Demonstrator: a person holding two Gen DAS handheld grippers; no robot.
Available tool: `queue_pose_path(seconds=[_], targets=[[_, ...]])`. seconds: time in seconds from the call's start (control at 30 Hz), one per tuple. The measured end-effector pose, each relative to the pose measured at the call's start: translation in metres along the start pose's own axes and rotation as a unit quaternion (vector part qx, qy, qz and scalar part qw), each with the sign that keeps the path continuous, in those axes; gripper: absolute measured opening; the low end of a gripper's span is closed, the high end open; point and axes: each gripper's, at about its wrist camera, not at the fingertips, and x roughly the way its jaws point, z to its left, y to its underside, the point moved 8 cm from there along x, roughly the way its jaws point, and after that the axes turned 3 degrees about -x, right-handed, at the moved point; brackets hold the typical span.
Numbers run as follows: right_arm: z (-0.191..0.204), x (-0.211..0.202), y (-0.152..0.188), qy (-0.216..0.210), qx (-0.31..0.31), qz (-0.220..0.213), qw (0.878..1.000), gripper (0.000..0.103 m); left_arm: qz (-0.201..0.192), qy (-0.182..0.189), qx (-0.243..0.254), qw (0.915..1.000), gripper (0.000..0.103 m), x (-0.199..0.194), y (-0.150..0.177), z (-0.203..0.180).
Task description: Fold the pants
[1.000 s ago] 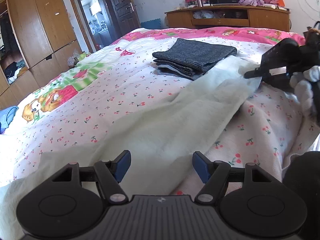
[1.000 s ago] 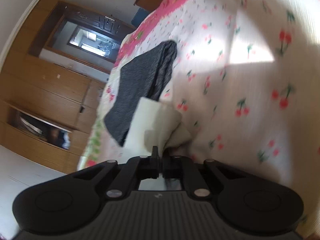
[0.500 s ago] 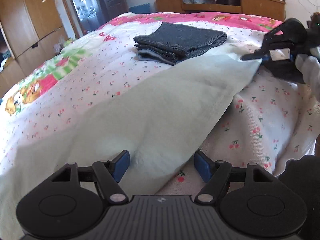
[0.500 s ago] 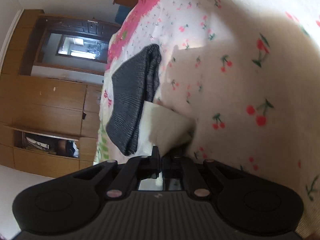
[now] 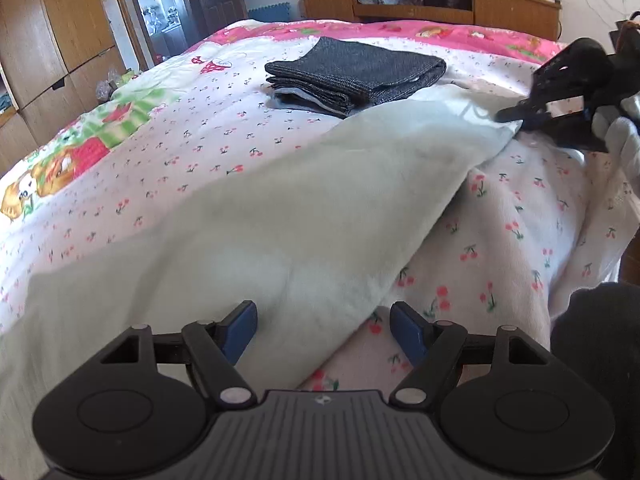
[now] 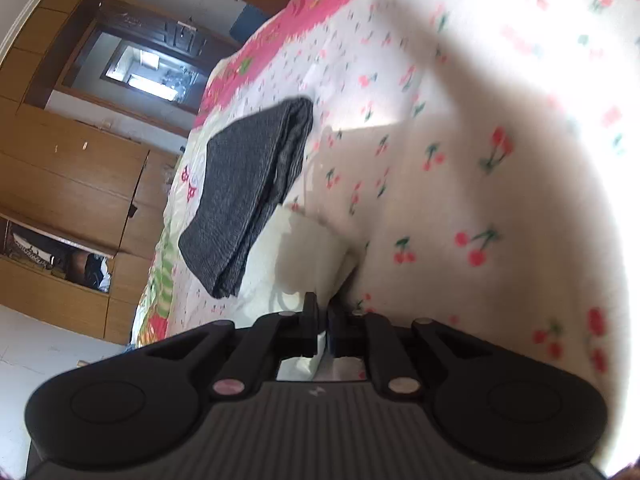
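Landmark = folded grey pants on the bed, w/ cherry-print sheet. Far left of them, wooden wardrobe along the wall, then an open doorway beyond the bed's left corner. Behind them, across the pink border of the sheet, a low wooden cabinet w/ clutter on top. The pale cream pants lie as a long band running from the lower left, in front of the grey stack, up to a corner just right of it; the far edge of the cream cloth touches or overlaps the stack's near side, can't tell which. Left gripper sits at the near end of that band, well in front of the grey stack: jaws wide, have just been opening a bit more, blue pads either side of the cream edge but not pressing it, so nothing held. Right of the stack, right gripper in a white-gloved hand has the cream corner pinched, cloth pulled taut toward it. In the right wrist view the right gripper's jaws are nearly closed, having just eased a touch, w/ a thin fold of cream cloth clamped between them; the grey stack lies just beyond and left of that fold. Dark sleeve at lower right, well clear of the stack.
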Motion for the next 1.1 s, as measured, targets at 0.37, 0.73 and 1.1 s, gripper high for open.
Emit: queue_pose_path(seconds=[0.37,0.73,1.1], targets=[[0.144,0.044,0.072,-0.055,-0.283,0.119,0.95,0.01,-0.059,-0.002,0.002,0.9983,0.086,0.001,-0.009,0.0],[0.149,0.099,0.113,0.056,-0.44,0.205,0.872,0.012,-0.065,0.022,-0.028,0.9972,0.087,0.007,0.0,0.007],[0.193,0.145,0.163,-0.013,-0.597,0.288,0.749,0.011,-0.07,0.026,-0.038,0.9965,0.087,0.005,0.0,0.011]])
